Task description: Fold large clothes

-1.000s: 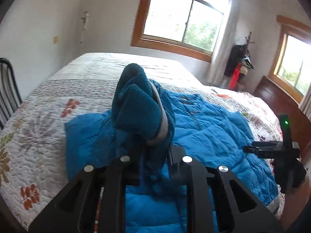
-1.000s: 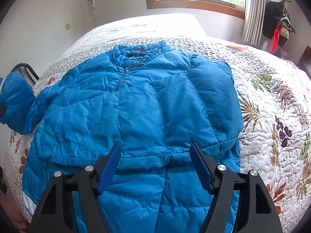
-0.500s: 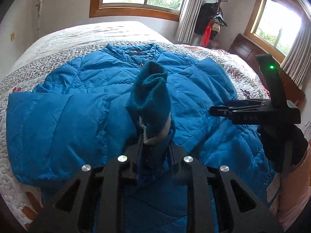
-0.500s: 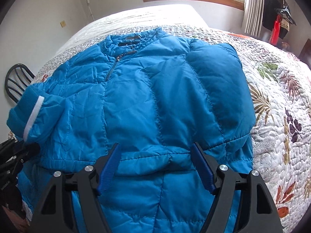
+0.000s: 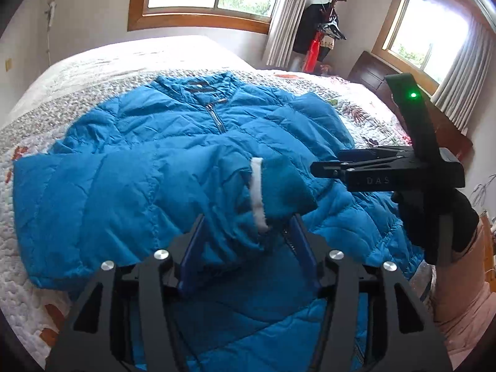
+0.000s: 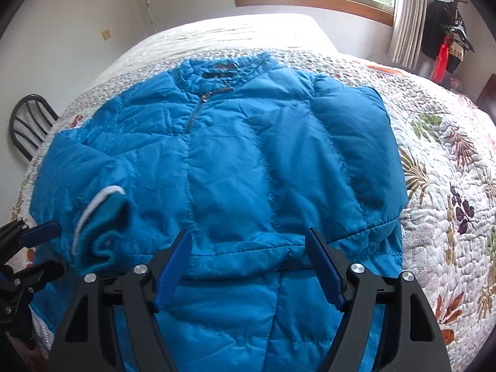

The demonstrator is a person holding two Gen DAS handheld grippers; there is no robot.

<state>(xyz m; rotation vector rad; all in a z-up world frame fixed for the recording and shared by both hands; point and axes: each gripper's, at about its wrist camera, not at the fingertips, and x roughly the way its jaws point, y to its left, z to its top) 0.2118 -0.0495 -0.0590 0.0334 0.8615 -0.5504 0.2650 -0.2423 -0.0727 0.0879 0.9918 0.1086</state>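
Observation:
A blue puffer jacket [image 5: 186, 142] lies front-up on the bed, collar at the far side; it fills the right wrist view [image 6: 248, 161]. Its left sleeve is folded across the chest, and the cuff [image 5: 279, 192] with a white band lies free on the jacket between the spread fingers of my open left gripper [image 5: 248, 232]. The cuff [image 6: 102, 226] shows at the left of the right wrist view, beside the left gripper [image 6: 40, 248]. My right gripper [image 6: 248, 248] is open and empty above the jacket's lower front; it also shows side-on in the left wrist view [image 5: 325, 167].
The bed has a floral quilt [image 6: 449, 170] around the jacket. A black chair [image 6: 28, 124] stands at the bed's left side. A coat stand [image 5: 325, 31] with dark clothes is in the far corner between two windows. A dark wooden piece [image 5: 372, 74] stands at the right.
The left gripper carried the sleeve cuff across the jacket, lowered it and opened; the cuff now lies released on the chest. The right gripper stayed open, nearly still.

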